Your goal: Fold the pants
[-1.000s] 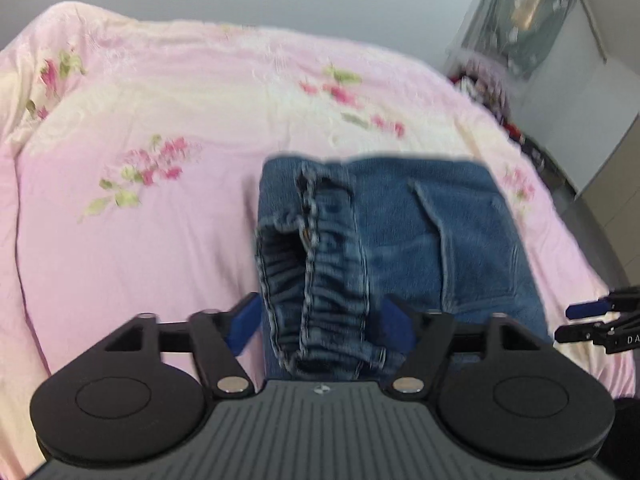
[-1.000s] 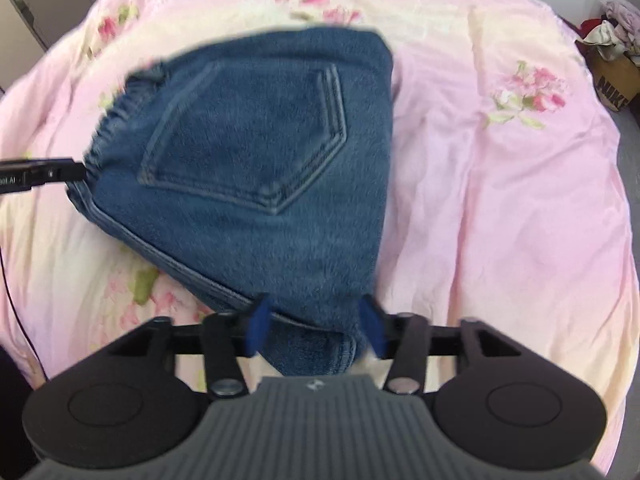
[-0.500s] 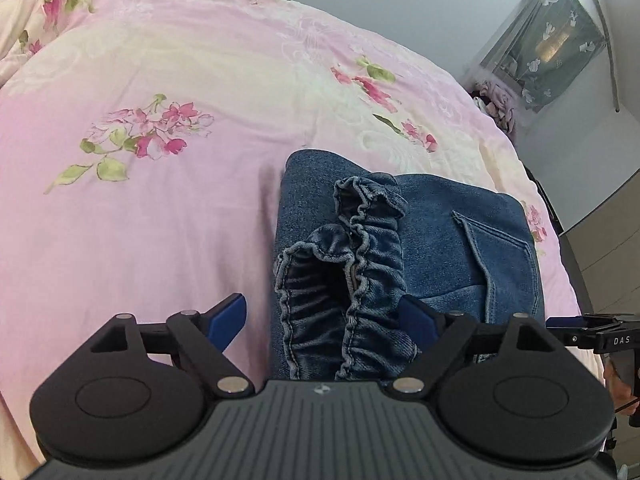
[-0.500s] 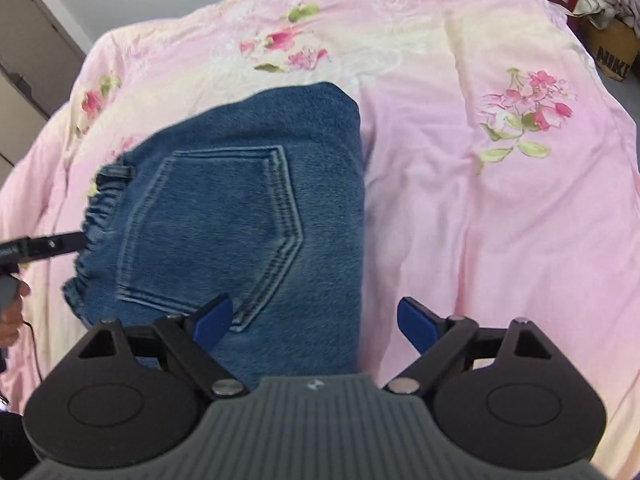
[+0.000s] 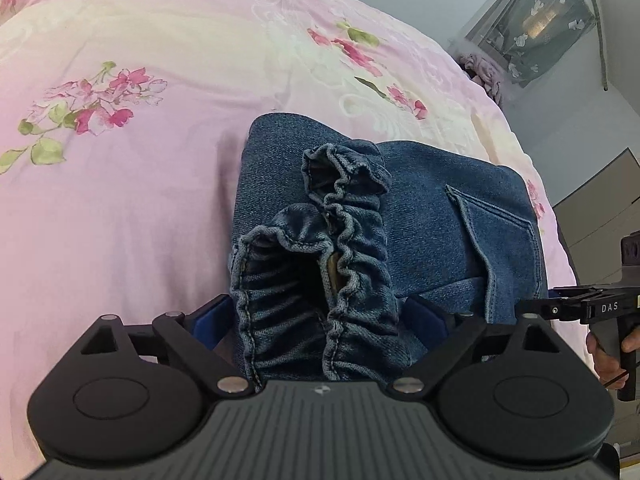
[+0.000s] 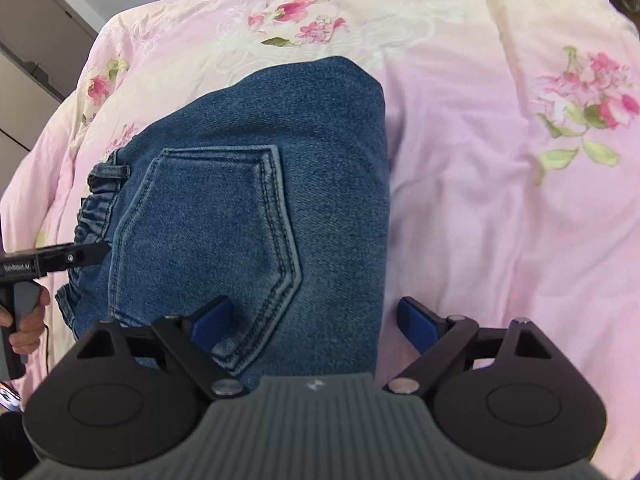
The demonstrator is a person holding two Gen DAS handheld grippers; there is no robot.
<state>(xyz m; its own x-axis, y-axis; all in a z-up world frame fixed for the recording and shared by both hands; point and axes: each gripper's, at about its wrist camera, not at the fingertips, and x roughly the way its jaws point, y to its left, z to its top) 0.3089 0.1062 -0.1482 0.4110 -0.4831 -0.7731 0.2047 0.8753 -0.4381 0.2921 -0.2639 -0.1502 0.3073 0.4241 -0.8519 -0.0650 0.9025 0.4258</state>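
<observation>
Folded into a compact blue denim block, pants (image 6: 256, 200) at the centre of the right wrist view, lying flat on the pink floral bed cover (image 6: 500, 208), back pocket (image 6: 208, 240) facing up. Gathered elastic waistband (image 5: 320, 280) bunched and gaping at the lower centre of the left wrist view, probably left loose because nothing pinches it. Left gripper (image 5: 320, 316) spread wide, blue pads either side of the waistband, holding nothing visible; likely just let go or about to tidy that edge. Right gripper (image 6: 316, 320) equally wide open over the lower right corner of the fold, gripping nothing. Fold judged near complete. Readable: "DAS" on the gripper body at the right edge of the left view; small white lettering at the left edge of the right view too blurred to read
</observation>
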